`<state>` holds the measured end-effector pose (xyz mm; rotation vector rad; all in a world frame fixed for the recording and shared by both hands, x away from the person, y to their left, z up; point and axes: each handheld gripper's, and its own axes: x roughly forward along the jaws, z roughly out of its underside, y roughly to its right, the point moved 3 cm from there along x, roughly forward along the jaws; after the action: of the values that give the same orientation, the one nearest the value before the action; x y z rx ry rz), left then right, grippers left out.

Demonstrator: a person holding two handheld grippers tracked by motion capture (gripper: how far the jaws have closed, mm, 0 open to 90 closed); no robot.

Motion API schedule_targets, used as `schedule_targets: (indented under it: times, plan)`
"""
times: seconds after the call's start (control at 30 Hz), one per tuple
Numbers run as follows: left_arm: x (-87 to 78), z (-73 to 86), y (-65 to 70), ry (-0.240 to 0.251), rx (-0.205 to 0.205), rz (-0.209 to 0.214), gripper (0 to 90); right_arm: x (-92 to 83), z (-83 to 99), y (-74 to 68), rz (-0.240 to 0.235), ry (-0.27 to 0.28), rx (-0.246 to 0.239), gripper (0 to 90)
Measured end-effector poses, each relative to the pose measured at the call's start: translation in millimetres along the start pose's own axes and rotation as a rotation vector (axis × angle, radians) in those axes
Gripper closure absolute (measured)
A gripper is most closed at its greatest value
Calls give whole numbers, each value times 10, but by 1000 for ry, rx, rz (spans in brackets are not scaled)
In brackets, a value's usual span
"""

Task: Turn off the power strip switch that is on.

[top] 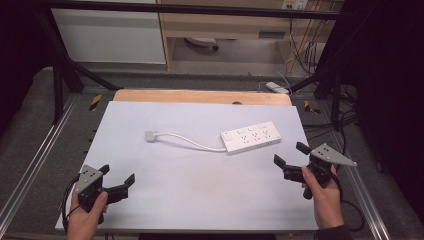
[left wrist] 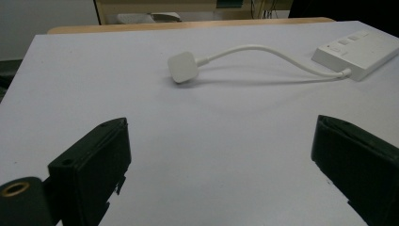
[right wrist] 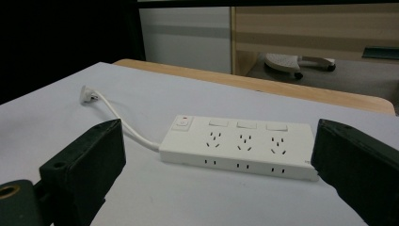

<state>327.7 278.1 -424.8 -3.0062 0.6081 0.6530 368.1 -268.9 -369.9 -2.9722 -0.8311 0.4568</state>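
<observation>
My left gripper [top: 119, 175] sits at the near left corner of the white table [top: 190, 185], jaws spread wide with nothing between them; my right gripper [top: 290, 153] hovers at the near right edge, jaws likewise wide apart and empty; both are well apart from each other. Farther out, in front of my right gripper, the white power strip [top: 251, 137] lies flat on the table, sockets up, angled slightly; its white cable [top: 192, 141] curves leftward across the surface to the plug [top: 150, 135], which rests on the table beyond my left gripper; past the white sheet runs the table's wooden far edge [top: 200, 96].
</observation>
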Motion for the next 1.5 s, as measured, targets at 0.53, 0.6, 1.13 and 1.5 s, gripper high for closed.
schedule_targets:
  times: [0.53, 0.6, 1.13, 1.5]
  plan:
    - [2, 3, 0, 8, 3, 1, 51, 96, -251, 41, 22, -16, -27, 33]
    - [2, 1, 2, 11, 2, 2, 51, 106, -271, 52, 24, -21, -28, 31]
    - [16, 12, 15, 14, -3, 12, 51, 155, -494, 182, 54, -14, -21, 24]
    - [21, 18, -1, 18, -2, 3, 52, 178, -494, 278, 65, -3, -11, 22]
